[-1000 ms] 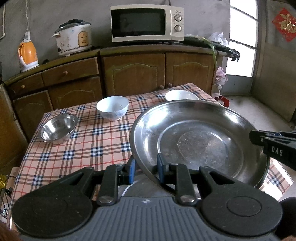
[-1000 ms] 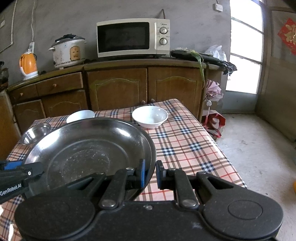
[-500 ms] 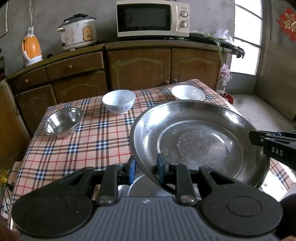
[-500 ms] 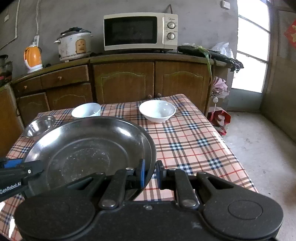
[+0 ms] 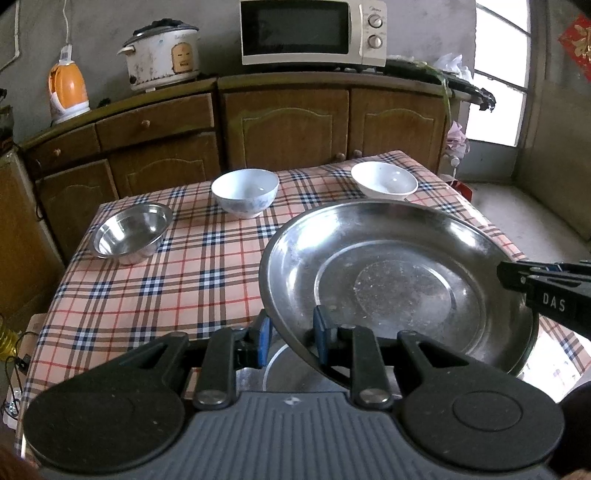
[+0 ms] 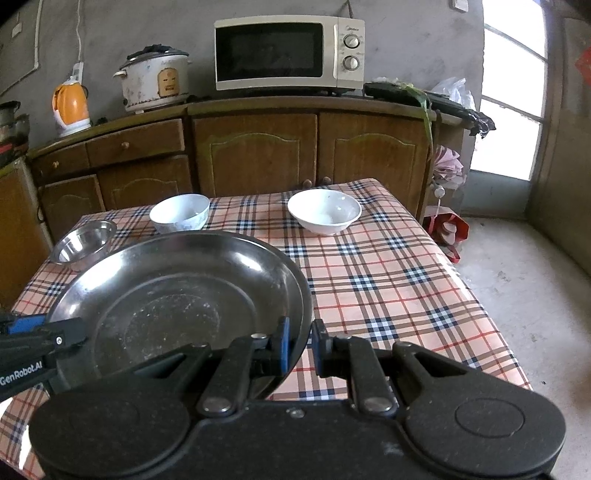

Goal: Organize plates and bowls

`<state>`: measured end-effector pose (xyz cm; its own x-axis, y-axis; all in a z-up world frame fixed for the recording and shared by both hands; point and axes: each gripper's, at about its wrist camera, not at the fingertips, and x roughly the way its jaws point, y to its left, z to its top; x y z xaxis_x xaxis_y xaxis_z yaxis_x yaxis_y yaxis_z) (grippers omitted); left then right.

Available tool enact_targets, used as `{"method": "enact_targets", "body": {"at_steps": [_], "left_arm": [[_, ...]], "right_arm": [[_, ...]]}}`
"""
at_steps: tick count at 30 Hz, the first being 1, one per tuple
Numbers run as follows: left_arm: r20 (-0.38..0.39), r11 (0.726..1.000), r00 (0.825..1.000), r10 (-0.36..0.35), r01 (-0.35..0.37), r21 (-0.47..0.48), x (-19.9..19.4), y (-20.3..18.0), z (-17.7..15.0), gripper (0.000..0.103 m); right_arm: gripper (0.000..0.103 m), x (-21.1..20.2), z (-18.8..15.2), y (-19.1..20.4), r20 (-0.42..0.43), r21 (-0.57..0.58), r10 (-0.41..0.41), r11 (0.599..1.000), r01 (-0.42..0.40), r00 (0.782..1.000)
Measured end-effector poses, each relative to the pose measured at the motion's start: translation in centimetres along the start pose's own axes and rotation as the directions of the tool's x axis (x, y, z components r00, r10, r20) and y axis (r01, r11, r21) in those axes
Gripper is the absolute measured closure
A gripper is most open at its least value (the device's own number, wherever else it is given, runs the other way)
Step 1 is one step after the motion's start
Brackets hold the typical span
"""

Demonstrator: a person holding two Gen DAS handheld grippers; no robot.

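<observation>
Item one, nearest: left gripper, blue-padded jaws pinching the near left rim of a large stainless steel plate; the rim passes between the pads. Item two: right gripper, likewise pinched on the opposite, right rim of the same plate, and visible from the left wrist view as a black finger reaching in at the plate's right edge. The plate is carried between the two grippers above the near part of the table, shallow, its bottom dulled with pale scuffing. Item three: a second metal dish, seen only in part directly below the held plate, behind the left gripper; its shape cannot be made out. Item four: table with plaid oilcloth, pink-beige with navy and red checks. Item five, far left of the cloth: small steel bowl, upright. Item six, mid far edge: white porcelain bowl with faint blue pattern, upright. Item seven, far right: plain white bowl, upright, well apart from the other two. Item eight, beyond the table: wooden cabinets bearing an orange kettle, a rice cooker and a microwave.
</observation>
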<state>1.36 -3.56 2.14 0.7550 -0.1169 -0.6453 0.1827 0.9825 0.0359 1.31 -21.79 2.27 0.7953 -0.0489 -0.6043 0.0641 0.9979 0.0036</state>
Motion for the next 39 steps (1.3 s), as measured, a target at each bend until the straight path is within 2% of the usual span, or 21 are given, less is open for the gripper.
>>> {"method": "enact_targets", "body": {"at_steps": [39], "left_arm": [[-0.064,0.999,0.998,0.022,-0.024,-0.034,1.2,1.5,-1.4,0.078]], "right_arm": [[0.085,2.5,-1.3,1.9,-0.072,-0.030,0.032,0.999,-0.034,0.997]]}}
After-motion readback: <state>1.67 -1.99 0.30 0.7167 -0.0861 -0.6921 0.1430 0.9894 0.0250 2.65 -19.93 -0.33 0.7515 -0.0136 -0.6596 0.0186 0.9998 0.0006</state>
